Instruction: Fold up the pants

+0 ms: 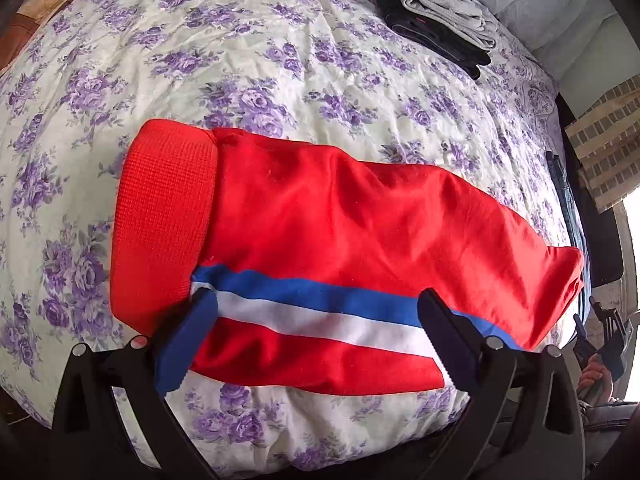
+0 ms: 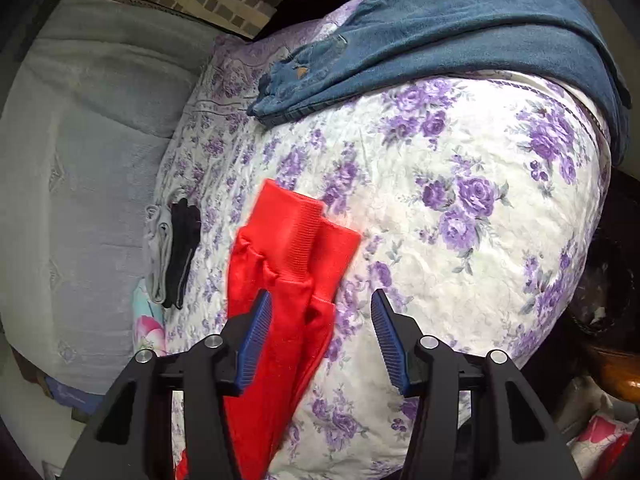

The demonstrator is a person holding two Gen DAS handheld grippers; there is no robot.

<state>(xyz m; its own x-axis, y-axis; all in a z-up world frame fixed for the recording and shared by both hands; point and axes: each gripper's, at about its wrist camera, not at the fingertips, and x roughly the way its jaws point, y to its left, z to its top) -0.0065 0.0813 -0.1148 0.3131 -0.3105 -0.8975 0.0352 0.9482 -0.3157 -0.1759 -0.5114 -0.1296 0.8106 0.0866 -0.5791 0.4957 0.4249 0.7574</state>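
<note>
Pants [image 1: 328, 216] on bedspread [image 1: 280, 60], between open left tongs [image 1: 316, 320]; right tongs [image 2: 320, 340] agape.

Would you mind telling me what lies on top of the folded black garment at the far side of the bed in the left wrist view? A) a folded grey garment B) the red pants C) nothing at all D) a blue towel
A: a folded grey garment rests on top of the black garment, well apart from the red pants on the floral bedspread.
</note>
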